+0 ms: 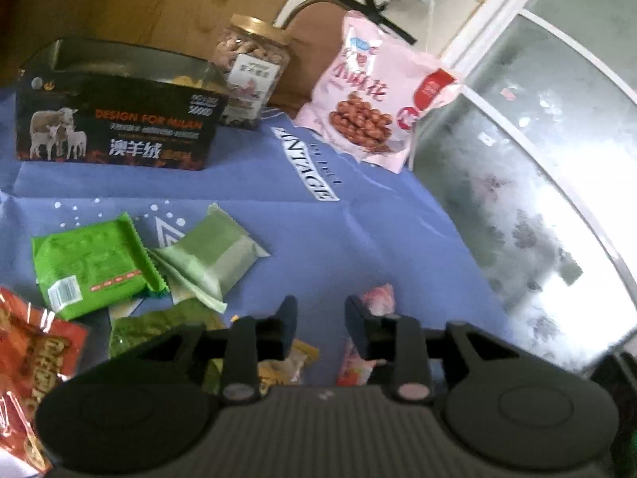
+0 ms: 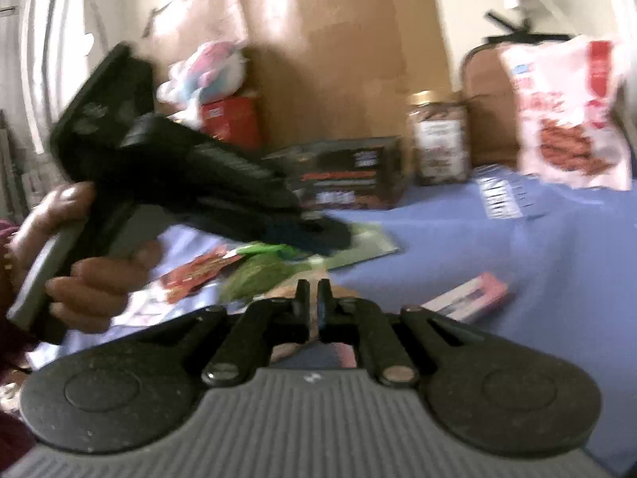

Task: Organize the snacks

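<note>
Small snack packets lie on a blue cloth [image 1: 318, 239]: a bright green one [image 1: 93, 265], a pale green one [image 1: 211, 255], a red one [image 1: 32, 362] at the left, and a pink one [image 1: 372, 318] by my left gripper's right finger. My left gripper [image 1: 320, 324] is open and empty above the cloth. A black open box [image 1: 119, 119] stands at the back left. My right gripper [image 2: 314, 298] is shut and empty. The left gripper's body [image 2: 191, 175] shows in the right wrist view, held in a hand, over the green packets [image 2: 258, 271].
A jar of nuts [image 1: 251, 67] and a large pink snack bag [image 1: 374, 99] stand at the back of the cloth. A glass tabletop [image 1: 537, 199] lies to the right. A pink packet [image 2: 469, 298] lies right of my right gripper. Cardboard [image 2: 338, 51] stands behind.
</note>
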The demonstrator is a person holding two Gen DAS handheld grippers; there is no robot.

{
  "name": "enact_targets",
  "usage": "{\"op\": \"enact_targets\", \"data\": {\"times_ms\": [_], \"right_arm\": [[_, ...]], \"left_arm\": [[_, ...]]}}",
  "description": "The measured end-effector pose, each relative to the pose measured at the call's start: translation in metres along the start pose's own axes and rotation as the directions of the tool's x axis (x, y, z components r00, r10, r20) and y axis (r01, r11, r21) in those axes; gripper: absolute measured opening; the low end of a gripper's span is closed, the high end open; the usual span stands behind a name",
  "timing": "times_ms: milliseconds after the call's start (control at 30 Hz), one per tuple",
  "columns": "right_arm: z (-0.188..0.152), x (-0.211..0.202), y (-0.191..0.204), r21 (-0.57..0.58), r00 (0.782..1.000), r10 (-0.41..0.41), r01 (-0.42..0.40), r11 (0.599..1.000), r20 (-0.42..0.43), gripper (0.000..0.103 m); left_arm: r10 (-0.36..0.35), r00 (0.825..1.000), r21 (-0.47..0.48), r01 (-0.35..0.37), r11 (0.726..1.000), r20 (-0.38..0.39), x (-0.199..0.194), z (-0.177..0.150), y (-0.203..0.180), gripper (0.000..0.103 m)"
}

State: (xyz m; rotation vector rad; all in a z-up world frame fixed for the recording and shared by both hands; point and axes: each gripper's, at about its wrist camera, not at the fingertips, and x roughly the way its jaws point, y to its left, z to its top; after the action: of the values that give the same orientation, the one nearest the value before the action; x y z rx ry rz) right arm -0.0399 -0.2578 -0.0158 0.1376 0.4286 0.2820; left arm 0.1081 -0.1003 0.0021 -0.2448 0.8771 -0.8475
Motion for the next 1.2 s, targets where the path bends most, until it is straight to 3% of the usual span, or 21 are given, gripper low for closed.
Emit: {"op": "enact_targets", "data": {"times_ms": [133,267,300,367,467,567,600,667,867,1067,1200], "right_arm": [[0.009,-0.005,-0.049,0.182,0.994,-0.108,0.111,0.977,-0.024,0.024],[0.000,-0.011,-0.072,0.328,0.998,0.001,0.019,0.945,-0.062,0.027],[-0.003,-0.012,-0.068,0.313,0.998,0.011,0.011,0.950,-0.069,0.029],[-0.006,-0.012,-0.048,0.212,0.996,-0.006,0.026,0.977,-0.094,0.046],[-0.010,-0.009,-0.018,0.051,0.992,-0.033,0.040,0.998,-0.124,0.054],[-0.016,0.008,-0.003,-0.046,0.985,-0.077,0.070,0.996,-0.155,0.062],[-0.020,0.014,0.000,-0.085,0.980,-0.111,0.098,0.992,-0.167,0.062],[-0.026,0.015,0.004,-0.124,0.983,-0.132,0.115,0.986,-0.131,0.064],[-0.023,0.017,0.003,-0.115,0.985,-0.133,0.121,0.986,-0.106,0.054],[0.017,0.027,0.014,-0.156,0.997,-0.076,0.076,0.985,0.006,0.052],[0.065,0.059,0.027,-0.167,0.995,-0.030,0.046,0.985,0.100,0.052]], "left_arm": [[-0.024,1.000,0.090,0.024,0.996,0.006,-0.004,-0.011,-0.022,0.043],[0.001,1.000,0.184,0.003,0.983,-0.021,0.016,-0.015,-0.043,0.059],[0.004,0.999,0.185,0.002,0.983,-0.036,0.023,-0.013,-0.045,0.059],[-0.010,0.997,0.183,0.024,0.983,-0.075,0.037,-0.008,-0.044,0.059],[0.022,0.990,0.227,0.010,0.974,-0.142,0.059,-0.003,-0.050,0.060],[0.101,0.971,0.294,-0.034,0.955,-0.217,0.083,-0.009,-0.059,0.055],[0.106,0.974,0.322,-0.036,0.946,-0.202,0.085,-0.011,-0.061,0.050],[0.124,0.971,0.366,-0.041,0.930,-0.206,0.089,-0.013,-0.066,0.028],[0.096,0.981,0.247,-0.052,0.968,-0.170,0.078,-0.007,-0.050,0.025],[0.012,1.000,0.116,-0.011,0.993,-0.007,0.027,0.031,-0.030,0.025],[0.037,0.994,0.038,-0.041,0.998,0.099,0.002,0.077,-0.005,0.025]]}}
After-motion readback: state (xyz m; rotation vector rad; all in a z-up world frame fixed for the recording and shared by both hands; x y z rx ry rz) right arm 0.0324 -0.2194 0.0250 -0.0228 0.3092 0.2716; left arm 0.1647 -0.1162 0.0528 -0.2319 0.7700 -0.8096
